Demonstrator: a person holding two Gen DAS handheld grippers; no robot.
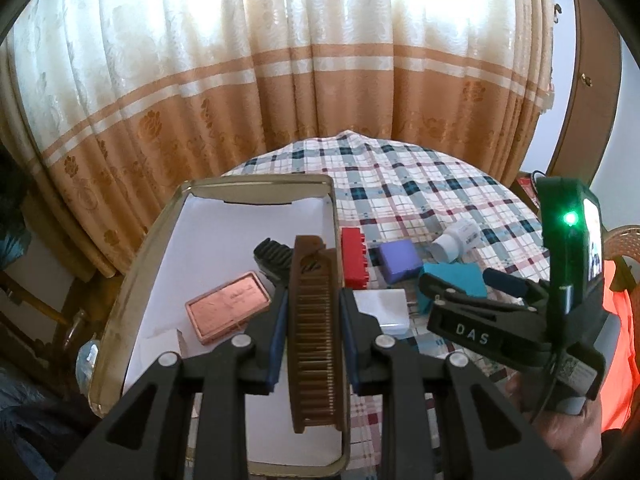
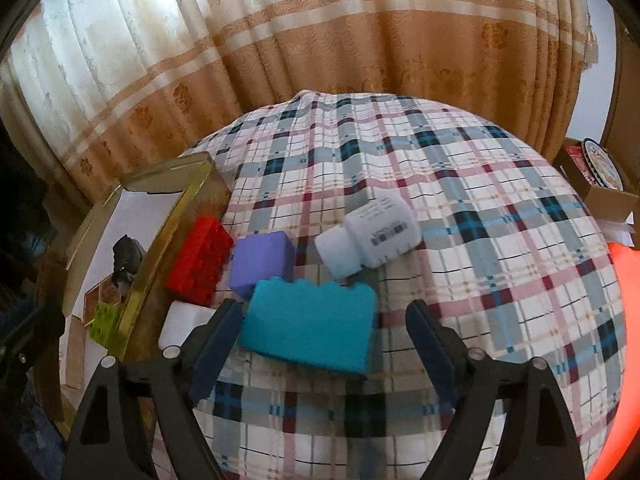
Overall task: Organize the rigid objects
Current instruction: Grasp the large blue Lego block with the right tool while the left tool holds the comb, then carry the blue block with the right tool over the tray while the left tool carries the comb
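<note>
L gripper (image 1: 313, 312) is clamping a brown comb (image 1: 316, 332) w/ its jaws pinched tight on it, pads pressing both long sides, comb running lengthwise away from the cam. It's hanging over the right part of the gold-rimmed tray (image 1: 120, 280), which is sitting at the left edge of the plaid tablecloth (image 1: 420, 184).

Tray is lined w/ white paper. Inside it: a copper-pink flat rectangular case (image 1: 228, 306) lying near the middle, a black ribbed item (image 1: 272, 258) just past it toward the far end, partly hidden behind the comb. From the R wrist cam, a lime-green brick (image 2: 105, 320) is also showing in the tray against its near wall, beside the black item (image 2: 127, 258).

R gripper (image 2: 324, 340) is standing wide open, nothing pinched. A teal block (image 2: 308, 328) is lying on the cloth between its fingers; left pad is looking close to the block's end, right pad is well apart from it. Can't tell if the left pad is actually touching.

Outside the tray, still on the cloth: red brick (image 2: 198, 266) just beside the tray's outer wall, purple block (image 2: 262, 262) next to it, white flat box (image 2: 180, 322) near the tray wall, white bottle (image 2: 370, 236) lying on its side beyond the teal block.

A hand (image 1: 560, 420) is gripping the R gripper's handle in the L cam.
</note>
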